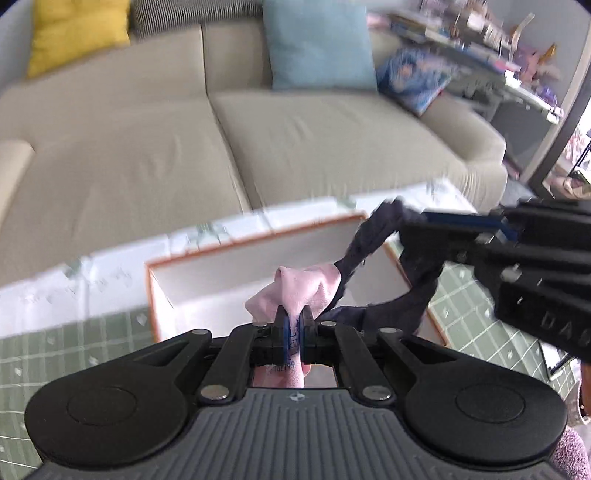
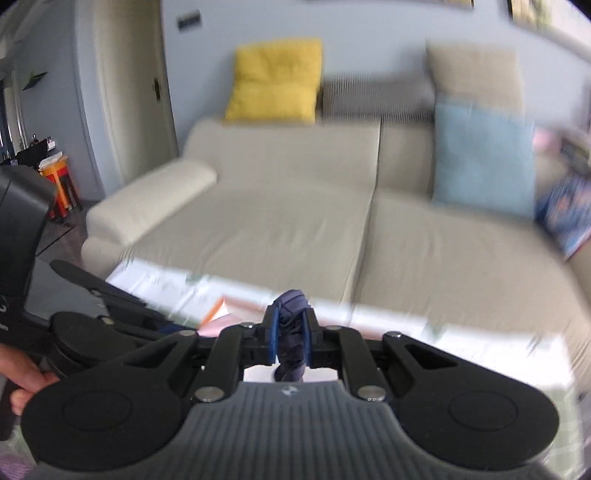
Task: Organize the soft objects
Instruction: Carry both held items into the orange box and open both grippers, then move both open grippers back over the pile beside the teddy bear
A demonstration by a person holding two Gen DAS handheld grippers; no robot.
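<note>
My left gripper (image 1: 294, 325) is shut on a pink cloth (image 1: 299, 284), held above a white box with an orange rim (image 1: 255, 243). A dark navy garment (image 1: 373, 236) joins the pink cloth and stretches up and right to my right gripper (image 1: 417, 225), which holds its other end. In the right wrist view my right gripper (image 2: 290, 328) is shut on the bunched navy garment (image 2: 291, 314). The left gripper's body (image 2: 92, 332) shows at the left there, with a bit of the pink cloth (image 2: 218, 326).
A green checked cloth (image 1: 74, 350) with a white border covers the table. A beige sofa (image 1: 314, 140) stands behind, with a yellow cushion (image 1: 79, 33), a light blue cushion (image 1: 317, 44) and a patterned cushion (image 1: 413, 77). Cluttered shelves (image 1: 491, 44) stand at right.
</note>
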